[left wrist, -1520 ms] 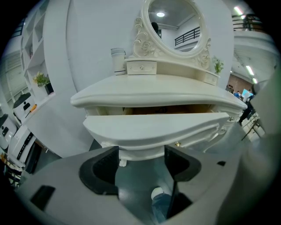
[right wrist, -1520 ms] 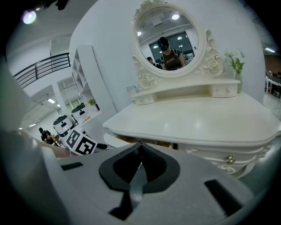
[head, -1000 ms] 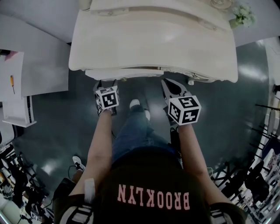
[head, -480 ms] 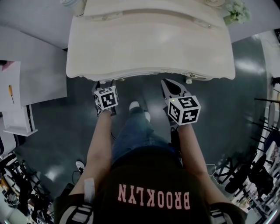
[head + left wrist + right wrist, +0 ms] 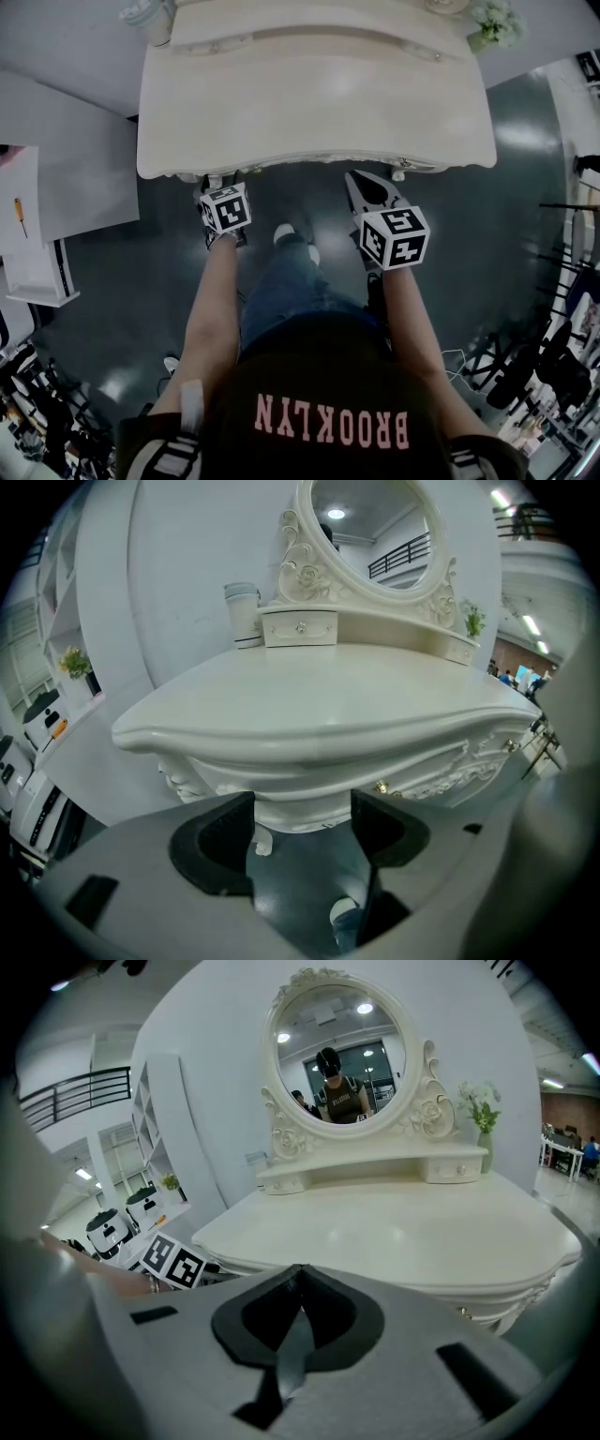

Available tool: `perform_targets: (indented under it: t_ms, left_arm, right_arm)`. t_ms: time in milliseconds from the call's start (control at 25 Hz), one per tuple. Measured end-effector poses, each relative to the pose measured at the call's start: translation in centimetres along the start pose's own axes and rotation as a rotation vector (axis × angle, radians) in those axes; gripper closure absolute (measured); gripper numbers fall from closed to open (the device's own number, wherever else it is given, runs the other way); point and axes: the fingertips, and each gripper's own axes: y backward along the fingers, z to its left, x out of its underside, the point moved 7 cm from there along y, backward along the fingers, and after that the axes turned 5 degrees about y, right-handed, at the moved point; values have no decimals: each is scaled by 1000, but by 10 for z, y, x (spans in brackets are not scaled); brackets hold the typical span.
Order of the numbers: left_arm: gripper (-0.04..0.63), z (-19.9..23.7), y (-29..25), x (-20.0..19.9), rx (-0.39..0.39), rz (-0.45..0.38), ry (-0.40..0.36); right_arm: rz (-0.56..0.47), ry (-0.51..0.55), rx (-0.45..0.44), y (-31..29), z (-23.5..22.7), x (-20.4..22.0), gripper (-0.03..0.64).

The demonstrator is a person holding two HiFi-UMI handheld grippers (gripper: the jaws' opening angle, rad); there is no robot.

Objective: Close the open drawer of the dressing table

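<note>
The left gripper (image 5: pixel 302 825) has its 2 jaws apart, with the drawer (image 5: pixel 300 808) front at their tips under the dressing table (image 5: pixel 319 103) front edge. The right gripper (image 5: pixel 300 1274) is closed and empty, near that edge.

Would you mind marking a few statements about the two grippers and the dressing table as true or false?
1. The left gripper has its jaws apart. True.
2. The right gripper holds a drawer knob. False: its jaws are together, with nothing between them.
3. A cup stands on the dressing table, towards the back. True.
4. The mirror is rectangular. False: it is rounded and sits in a carved frame.
</note>
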Motion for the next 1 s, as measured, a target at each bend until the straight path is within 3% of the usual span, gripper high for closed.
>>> perform_targets:
  t_ms: [480,1000]
  left_arm:
    - [278,-1,-3,-5,-5,1,4]
    - [278,-4,14,-4,-13,-51,10]
  right_arm:
    - [-10,29,31,9,-5,-5,620]
    - [-53,62,21,26,-2,-6,620]
